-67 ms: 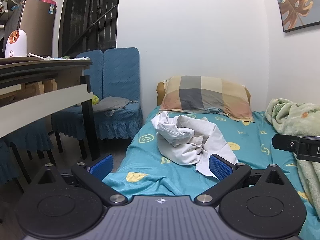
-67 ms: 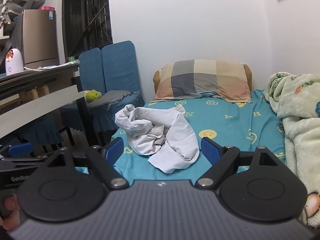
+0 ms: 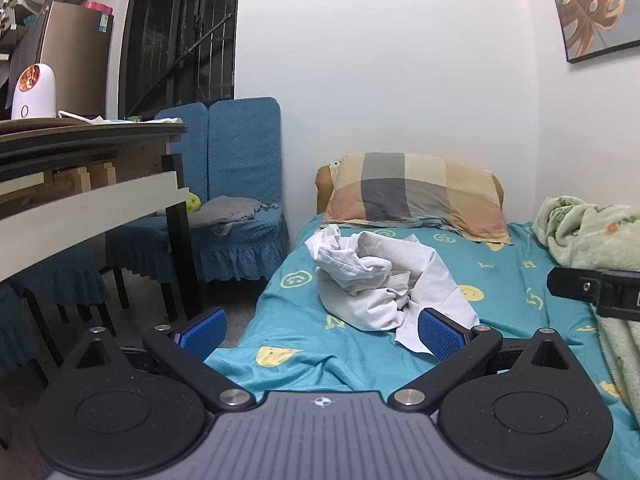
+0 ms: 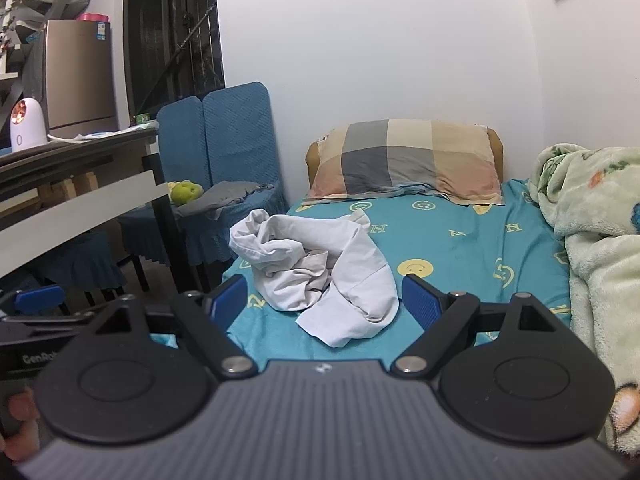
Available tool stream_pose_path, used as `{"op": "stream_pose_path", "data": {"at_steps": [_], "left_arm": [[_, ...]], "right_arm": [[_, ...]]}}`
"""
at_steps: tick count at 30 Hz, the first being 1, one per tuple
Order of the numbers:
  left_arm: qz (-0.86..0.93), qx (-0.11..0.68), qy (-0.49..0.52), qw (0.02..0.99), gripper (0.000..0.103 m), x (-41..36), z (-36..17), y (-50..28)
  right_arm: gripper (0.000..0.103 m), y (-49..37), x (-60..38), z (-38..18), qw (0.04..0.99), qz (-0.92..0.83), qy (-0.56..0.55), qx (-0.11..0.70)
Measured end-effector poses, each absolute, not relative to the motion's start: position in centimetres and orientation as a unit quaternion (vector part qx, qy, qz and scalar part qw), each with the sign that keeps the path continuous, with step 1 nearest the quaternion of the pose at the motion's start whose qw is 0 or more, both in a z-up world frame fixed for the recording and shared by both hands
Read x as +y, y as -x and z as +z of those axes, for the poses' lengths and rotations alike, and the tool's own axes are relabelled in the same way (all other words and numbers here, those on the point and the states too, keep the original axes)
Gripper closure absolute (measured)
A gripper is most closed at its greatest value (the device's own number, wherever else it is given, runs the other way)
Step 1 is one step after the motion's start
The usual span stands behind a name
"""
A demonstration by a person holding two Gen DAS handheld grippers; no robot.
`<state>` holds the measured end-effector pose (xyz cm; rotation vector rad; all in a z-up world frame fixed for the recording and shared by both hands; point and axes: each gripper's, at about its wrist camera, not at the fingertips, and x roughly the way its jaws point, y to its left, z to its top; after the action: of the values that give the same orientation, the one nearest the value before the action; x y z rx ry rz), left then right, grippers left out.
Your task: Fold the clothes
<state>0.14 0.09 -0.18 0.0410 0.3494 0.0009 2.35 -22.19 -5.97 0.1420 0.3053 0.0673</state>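
Nothing has shifted since the earlier frames; both grippers sit where they were, short of the near end of the bed. The bed fills the right of both views under a teal smiley-print sheet; a pale fleece blanket is heaped along its right edge; a checked pillow leans at the head against the white wall. Beside the bed stand blue-covered chairs and a table. A crumpled white garment lies in a loose heap on the sheet, near the bed's left side, in front of the pillow. The left gripper has its blue-padded fingers spread fully apart, grasping nothing; the right gripper is likewise wide apart and empty, the garment lying beyond its tips.
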Motion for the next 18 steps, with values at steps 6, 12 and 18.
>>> {"op": "stream_pose_path", "data": {"at_steps": [6, 12, 18], "left_arm": [[-0.006, 0.182, -0.013, 0.983, 0.000, 0.5, -0.4, -1.0], [-0.008, 0.180, -0.025, 0.983, 0.000, -0.2, -1.0, -1.1], [-0.009, 0.181, -0.023, 0.983, 0.000, -0.1, -1.2, -1.3]], "right_arm": [[0.017, -2.4, -22.5, -6.1, 0.984, 0.035, -0.081, 0.152], [0.017, -2.6, -21.9, -6.3, 0.985, 0.034, -0.065, 0.154], [0.017, -2.8, -21.8, -6.4, 0.985, 0.034, -0.060, 0.156]]}}
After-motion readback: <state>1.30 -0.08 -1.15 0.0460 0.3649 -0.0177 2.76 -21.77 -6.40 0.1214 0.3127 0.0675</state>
